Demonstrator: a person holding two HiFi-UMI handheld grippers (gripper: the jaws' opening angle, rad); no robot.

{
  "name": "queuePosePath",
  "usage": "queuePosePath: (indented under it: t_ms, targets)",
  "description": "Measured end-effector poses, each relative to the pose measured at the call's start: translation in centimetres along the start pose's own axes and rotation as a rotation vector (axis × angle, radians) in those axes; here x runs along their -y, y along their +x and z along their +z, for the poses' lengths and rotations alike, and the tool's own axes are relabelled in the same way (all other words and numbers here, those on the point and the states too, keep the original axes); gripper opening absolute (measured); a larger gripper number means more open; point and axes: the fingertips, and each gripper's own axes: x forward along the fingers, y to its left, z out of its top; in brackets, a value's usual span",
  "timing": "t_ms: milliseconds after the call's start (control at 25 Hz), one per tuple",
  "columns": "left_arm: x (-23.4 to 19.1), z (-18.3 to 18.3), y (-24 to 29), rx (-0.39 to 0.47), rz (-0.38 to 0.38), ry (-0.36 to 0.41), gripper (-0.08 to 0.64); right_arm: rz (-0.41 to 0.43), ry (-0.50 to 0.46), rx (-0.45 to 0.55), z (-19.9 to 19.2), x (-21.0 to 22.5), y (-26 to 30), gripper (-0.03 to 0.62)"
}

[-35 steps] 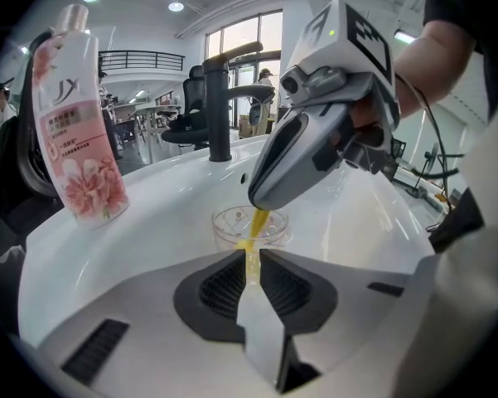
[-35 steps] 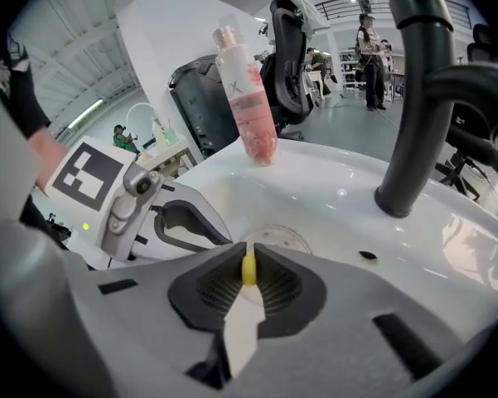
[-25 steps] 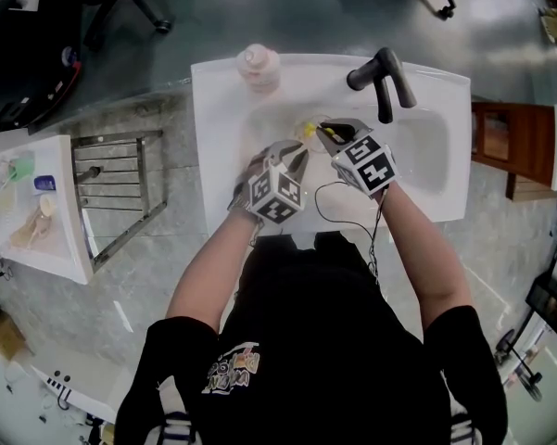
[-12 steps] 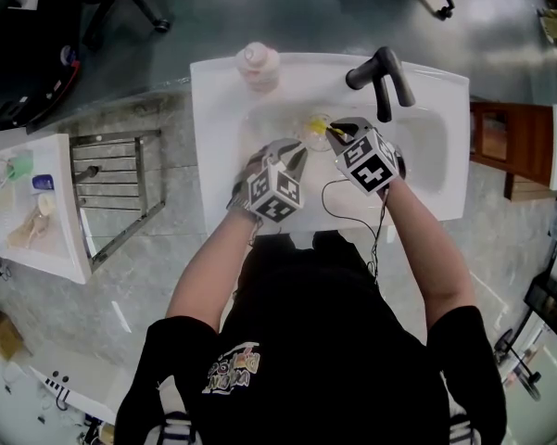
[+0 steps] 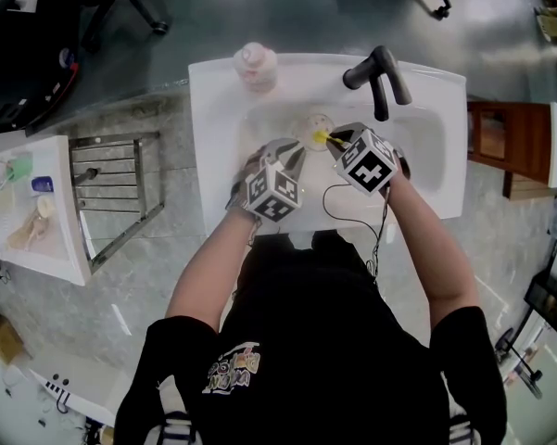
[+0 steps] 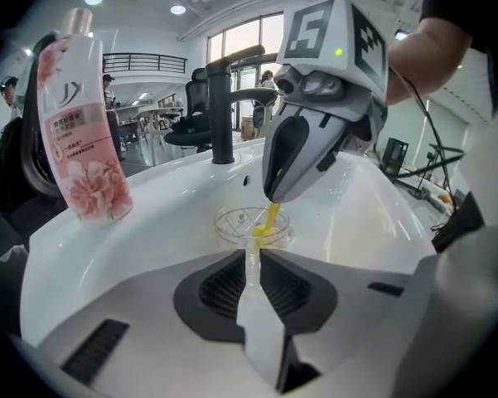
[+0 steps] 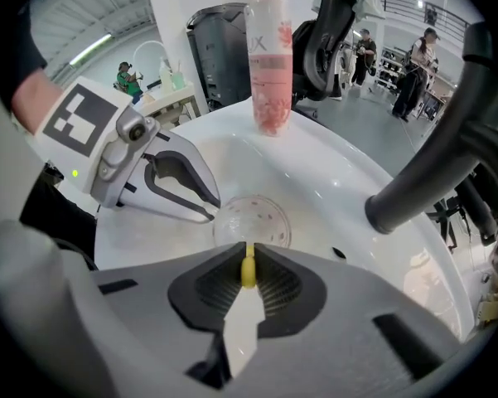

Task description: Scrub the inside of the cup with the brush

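A clear cup (image 5: pixel 315 124) sits low in the white sink (image 5: pixel 215 146). My left gripper (image 5: pixel 298 152) is shut on the cup's near wall, and the left gripper view shows that cup (image 6: pixel 250 225) just past my left gripper (image 6: pixel 250 249). My right gripper (image 5: pixel 335 136) points steeply down, shut on a yellow brush (image 5: pixel 322 138). The brush (image 6: pixel 268 220) reaches down from the right gripper (image 6: pixel 273 196) into the cup's mouth. In the right gripper view the yellow handle (image 7: pixel 248 272) is pinched in my right gripper (image 7: pixel 248 259), with the cup (image 7: pixel 251 221) below and the left gripper (image 7: pixel 205 211) at its left side.
A black faucet (image 5: pixel 380 74) arches over the basin's far right. A pink flowered bottle (image 5: pixel 256 65) stands on the sink's far rim. A metal rack (image 5: pixel 120 189) and a white tray of small items (image 5: pixel 23 207) lie to the left. A wooden stand (image 5: pixel 505 142) is at the right.
My right gripper has shifted slightly over the basin and rolled, keeping the brush at the cup. More of the cup's mouth shows now. The left gripper and cup have stayed put.
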Motion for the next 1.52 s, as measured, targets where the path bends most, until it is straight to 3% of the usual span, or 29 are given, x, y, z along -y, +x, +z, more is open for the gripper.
queuePosePath:
  t_ms: [320, 600, 920, 1520]
  targets:
    - [0.3, -0.1, 0.1, -0.006, -0.009, 0.009, 0.049, 0.113, 0.141, 0.107, 1.4, -1.5, 0.1, 0.035]
    - [0.3, -0.2, 0.1, -0.011, -0.014, 0.009, 0.049, 0.047, 0.224, 0.202, 2.2, 0.1, 0.4, 0.035]
    - [0.2, -0.2, 0.1, -0.016, -0.018, 0.0, 0.049, -0.044, 0.259, 0.196, 1.3, 1.9, 0.5, 0.035]
    - [-0.1, -1.3, 0.9, -0.096, -0.007, -0.004, 0.052, -0.05, 0.327, 0.284, 0.7, 2.3, -1.4, 0.035]
